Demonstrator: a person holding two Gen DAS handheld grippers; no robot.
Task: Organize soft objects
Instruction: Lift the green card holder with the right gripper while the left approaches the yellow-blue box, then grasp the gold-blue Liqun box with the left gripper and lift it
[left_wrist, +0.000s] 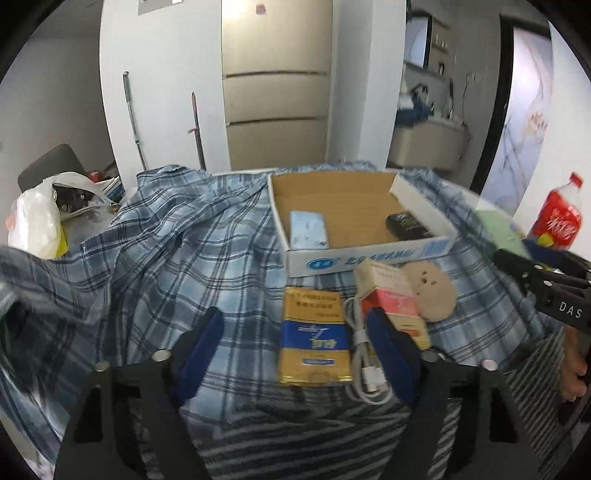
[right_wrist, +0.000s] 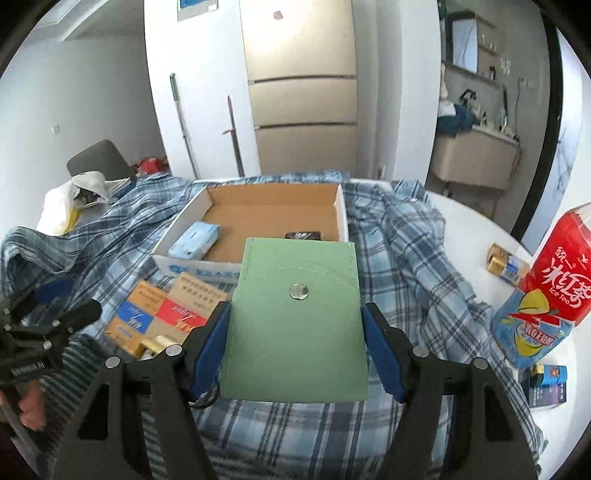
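Right gripper (right_wrist: 295, 354) clamped on green snap pouch (right_wrist: 295, 325) by both side edges, held above plaid cloth (right_wrist: 399, 266), short of cardboard box (right_wrist: 343, 210). Judged light, floppy; edge grip adequate. Left gripper (left_wrist: 295, 343) half-spread, empty.

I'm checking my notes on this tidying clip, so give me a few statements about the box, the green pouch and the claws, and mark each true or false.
1. The right claw holds the green pouch between its fingers. True.
2. The cardboard box is empty. False: it holds a light blue packet and a dark item.
3. The left claw grips the yellow and blue pack. False: its fingers stand apart around it, not pressing.
4. A red iced tea bottle stands right of the plaid cloth. True.
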